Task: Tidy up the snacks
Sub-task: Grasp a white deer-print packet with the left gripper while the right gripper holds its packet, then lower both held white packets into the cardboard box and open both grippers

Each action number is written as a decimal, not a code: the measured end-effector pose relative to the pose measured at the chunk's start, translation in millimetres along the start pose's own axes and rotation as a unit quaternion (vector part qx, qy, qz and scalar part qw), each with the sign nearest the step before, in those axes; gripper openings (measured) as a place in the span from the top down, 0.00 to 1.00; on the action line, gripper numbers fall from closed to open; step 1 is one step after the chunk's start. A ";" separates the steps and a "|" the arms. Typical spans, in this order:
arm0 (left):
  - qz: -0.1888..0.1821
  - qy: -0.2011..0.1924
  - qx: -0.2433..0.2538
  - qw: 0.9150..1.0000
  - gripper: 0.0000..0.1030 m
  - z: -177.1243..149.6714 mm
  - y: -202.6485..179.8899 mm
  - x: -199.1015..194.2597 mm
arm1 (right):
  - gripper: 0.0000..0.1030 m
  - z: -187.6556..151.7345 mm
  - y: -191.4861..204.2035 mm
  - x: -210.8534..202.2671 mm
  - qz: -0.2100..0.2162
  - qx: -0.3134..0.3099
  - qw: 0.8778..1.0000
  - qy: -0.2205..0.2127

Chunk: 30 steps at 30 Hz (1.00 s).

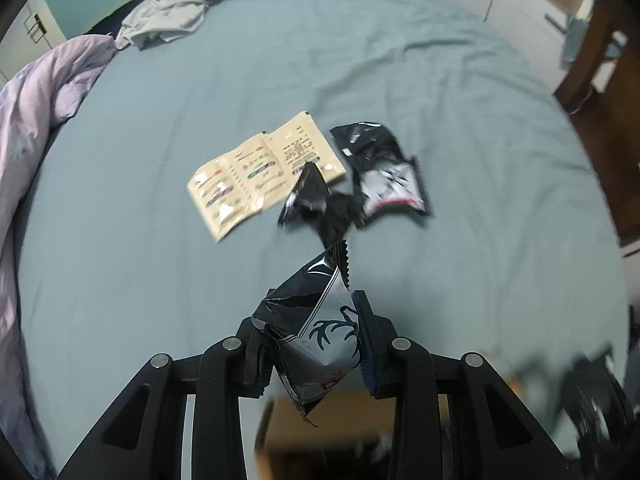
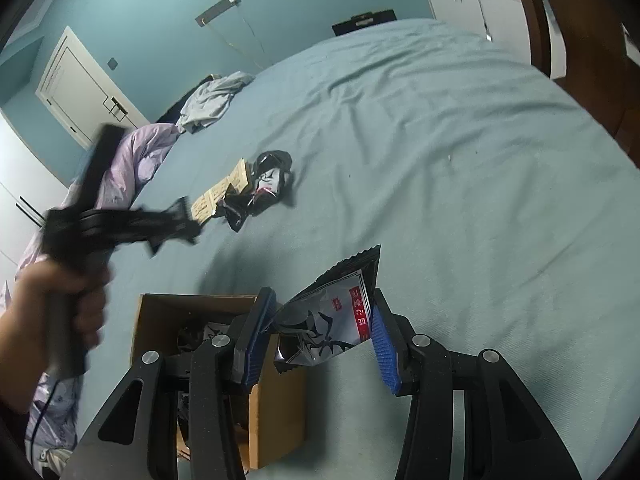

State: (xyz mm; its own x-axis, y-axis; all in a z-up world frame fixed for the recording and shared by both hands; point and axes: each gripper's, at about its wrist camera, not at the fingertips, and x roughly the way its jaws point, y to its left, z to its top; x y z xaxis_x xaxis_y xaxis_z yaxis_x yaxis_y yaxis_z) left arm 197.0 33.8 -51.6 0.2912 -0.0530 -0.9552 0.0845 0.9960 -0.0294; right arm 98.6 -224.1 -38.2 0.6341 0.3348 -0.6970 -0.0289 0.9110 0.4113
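Over bed: left gripper clamped on black packet; right gripper clamped on grey packet above box.

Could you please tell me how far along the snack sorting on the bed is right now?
Done: a few dark packets already lie inside the brown cardboard box. In hand: the left gripper is shut on a black foil snack packet, and the right gripper clamps a black-and-silver packet with a red label above the box. Left: the cream sachets and dark packets on the teal sheet.
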 end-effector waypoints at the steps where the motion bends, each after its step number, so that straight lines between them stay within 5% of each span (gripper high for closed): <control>1: -0.007 -0.007 0.002 1.000 0.68 -10.9 1.3 -14.2 | 0.57 -1.4 2.1 -2.0 0.000 -0.002 1.000 -0.002; 8: -0.026 -0.047 0.043 0.998 0.68 -80.2 -0.2 -80.4 | 0.57 -16.9 19.0 -32.5 0.001 -0.038 0.999 -0.035; 13: -0.050 -0.070 0.065 0.994 0.67 -119.8 -19.1 -88.4 | 0.57 -33.1 28.2 -53.6 0.004 -0.063 0.997 -0.041; 17: -0.077 -0.090 0.035 0.992 0.67 -146.7 -14.7 -74.4 | 0.57 -46.4 38.8 -74.9 0.006 -0.086 0.995 -0.053; 30: -0.067 -0.066 0.057 0.994 0.61 -144.3 -25.3 -44.2 | 0.57 -66.3 38.8 -66.9 -0.012 -0.094 0.994 -0.054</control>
State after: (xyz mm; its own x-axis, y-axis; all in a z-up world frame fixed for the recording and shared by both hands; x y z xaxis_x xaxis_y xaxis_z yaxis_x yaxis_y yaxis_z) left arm 44.4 21.4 -51.2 0.3921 -0.2009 -0.8977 0.2366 0.9651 -0.1126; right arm 3.9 -195.2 -14.6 0.7148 0.2938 -0.6346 -0.1494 0.9507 0.2717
